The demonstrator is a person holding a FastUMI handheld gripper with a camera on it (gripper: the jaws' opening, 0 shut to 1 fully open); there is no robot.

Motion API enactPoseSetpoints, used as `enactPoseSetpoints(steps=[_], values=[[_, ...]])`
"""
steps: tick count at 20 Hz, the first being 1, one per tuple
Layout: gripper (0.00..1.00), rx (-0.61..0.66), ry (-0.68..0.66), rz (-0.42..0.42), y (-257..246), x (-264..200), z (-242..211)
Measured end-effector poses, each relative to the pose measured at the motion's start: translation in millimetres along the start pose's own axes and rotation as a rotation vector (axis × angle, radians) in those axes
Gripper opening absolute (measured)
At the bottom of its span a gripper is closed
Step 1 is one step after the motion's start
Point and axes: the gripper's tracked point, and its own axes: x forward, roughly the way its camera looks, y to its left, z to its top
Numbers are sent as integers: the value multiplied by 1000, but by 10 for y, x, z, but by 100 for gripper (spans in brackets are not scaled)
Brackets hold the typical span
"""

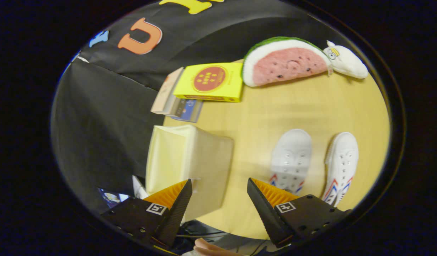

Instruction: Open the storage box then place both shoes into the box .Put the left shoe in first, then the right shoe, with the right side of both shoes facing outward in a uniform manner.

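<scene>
Task barely begun, judging from the layout: pale cream, translucent plastic storage box (190, 167) standing at the near edge of the light wooden surface (275, 110), its lid side apparently closed, though blur and glare prevent certainty. Both shoes outside the box. White canvas lace-up shoe with red and blue side stripes (290, 160) lying beyond the right finger; second matching white canvas shoe (342, 165) just beside it, further right, not touching. Toes of both pointing away from the claw. Which is the left shoe and which the right: cannot tell from this angle. Remaining, by estimate: opening the box, loading left shoe, then right shoe, right sides facing outward alike. Claw (219, 193) wide open, nothing gripped, nothing between the fingers except the box's near corner and bare surface seen beyond. Left finger overlapping the box's lower front edge in the view; contact uncertain, probably hovering just short. Right finger clear of the nearer shoe, heel end just ahead of it. Clutter at the far side, well apart from box and shoes: flat yellow carton with a red round emblem (211, 82) resting on a small stack of thin boxes (175, 103); plush watermelon slice with green rind and pink face (286, 63); small white plush toy (346, 63) touching the watermelon's right tip. Part of a hand (211, 249) below the claw.
</scene>
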Motion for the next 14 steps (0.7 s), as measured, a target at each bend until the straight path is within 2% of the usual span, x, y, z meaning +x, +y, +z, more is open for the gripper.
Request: enactPoseSetpoints(steps=[5, 8, 11, 14], values=[[95, -4, 95, -135, -712, 214, -292], [95, -63, 120, -271, -1174, 276, -343], [94, -88, 157, -356, -1493, 402, -432], [72, -47, 153, -336, -1421, 471, -389]])
